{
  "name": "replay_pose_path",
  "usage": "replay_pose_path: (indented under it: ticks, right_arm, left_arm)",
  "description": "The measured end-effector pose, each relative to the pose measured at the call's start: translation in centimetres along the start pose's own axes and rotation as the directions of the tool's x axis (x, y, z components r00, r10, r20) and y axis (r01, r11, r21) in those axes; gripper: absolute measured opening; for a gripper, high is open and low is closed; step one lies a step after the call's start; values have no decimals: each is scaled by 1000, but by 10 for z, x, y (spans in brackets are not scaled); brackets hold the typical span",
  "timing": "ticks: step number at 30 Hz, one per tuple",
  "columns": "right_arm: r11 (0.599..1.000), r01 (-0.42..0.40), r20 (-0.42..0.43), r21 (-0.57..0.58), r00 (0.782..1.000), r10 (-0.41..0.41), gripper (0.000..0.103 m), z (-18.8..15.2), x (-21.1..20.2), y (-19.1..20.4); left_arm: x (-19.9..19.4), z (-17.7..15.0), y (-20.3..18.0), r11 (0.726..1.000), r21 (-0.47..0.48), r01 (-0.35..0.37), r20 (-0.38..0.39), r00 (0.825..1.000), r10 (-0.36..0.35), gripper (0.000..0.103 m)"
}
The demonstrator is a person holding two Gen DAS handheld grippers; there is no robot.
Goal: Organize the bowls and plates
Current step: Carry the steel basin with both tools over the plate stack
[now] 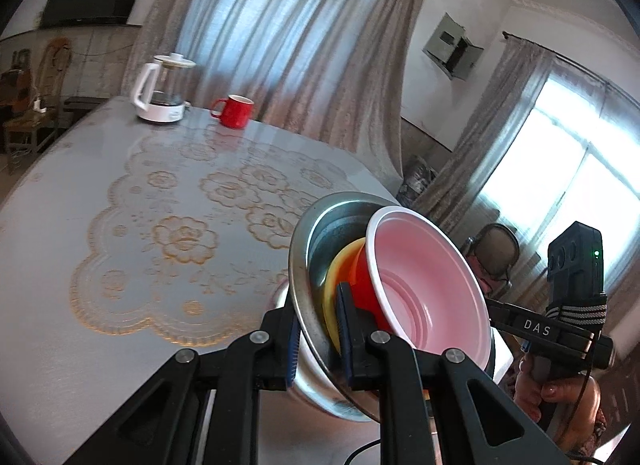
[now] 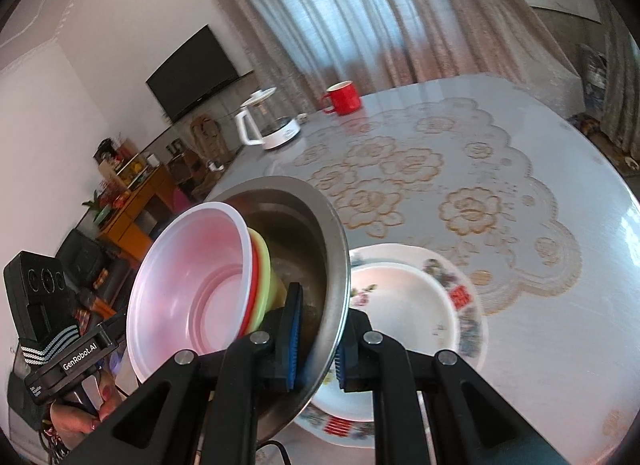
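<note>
A steel bowl (image 1: 304, 265) is held up above the table, gripped at opposite rims by both grippers. Nested in it are a yellow-green bowl (image 1: 334, 285), a red bowl (image 1: 362, 281) and a white plastic bowl (image 1: 424, 285). My left gripper (image 1: 320, 337) is shut on the steel bowl's rim. My right gripper (image 2: 318, 341) is shut on the steel bowl (image 2: 320, 241) rim on the other side. In the right wrist view the white bowl (image 2: 188, 285) sits on top. Below lie a white plate (image 2: 404, 305) on a flowered plate (image 2: 468, 321).
A table with a grey lace-patterned cloth (image 1: 120, 225) carries a white kettle (image 1: 160, 89) and a red mug (image 1: 236, 111) at its far edge. Curtains, a TV and furniture stand behind. Each view shows the other gripper's body: (image 1: 576, 297), (image 2: 48, 321).
</note>
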State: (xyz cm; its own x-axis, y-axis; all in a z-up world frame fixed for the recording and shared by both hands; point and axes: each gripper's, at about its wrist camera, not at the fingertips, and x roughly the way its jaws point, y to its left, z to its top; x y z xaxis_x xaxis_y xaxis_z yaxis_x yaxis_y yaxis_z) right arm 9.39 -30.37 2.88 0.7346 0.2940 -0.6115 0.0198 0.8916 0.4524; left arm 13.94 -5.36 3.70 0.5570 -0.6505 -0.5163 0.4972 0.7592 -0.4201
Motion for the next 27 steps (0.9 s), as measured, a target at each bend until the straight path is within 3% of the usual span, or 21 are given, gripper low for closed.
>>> replay_pose_path:
  ticks: [10, 27]
  right_arm:
    - [997, 44, -5, 58, 999, -44, 13, -4, -7, -40]
    - [992, 30, -70, 121, 997, -22, 13, -17, 20, -71]
  left_arm:
    - [37, -7, -24, 999, 30, -11, -56, 998, 12, 18]
    - [66, -18, -21, 997, 51, -65, -94, 993, 69, 18]
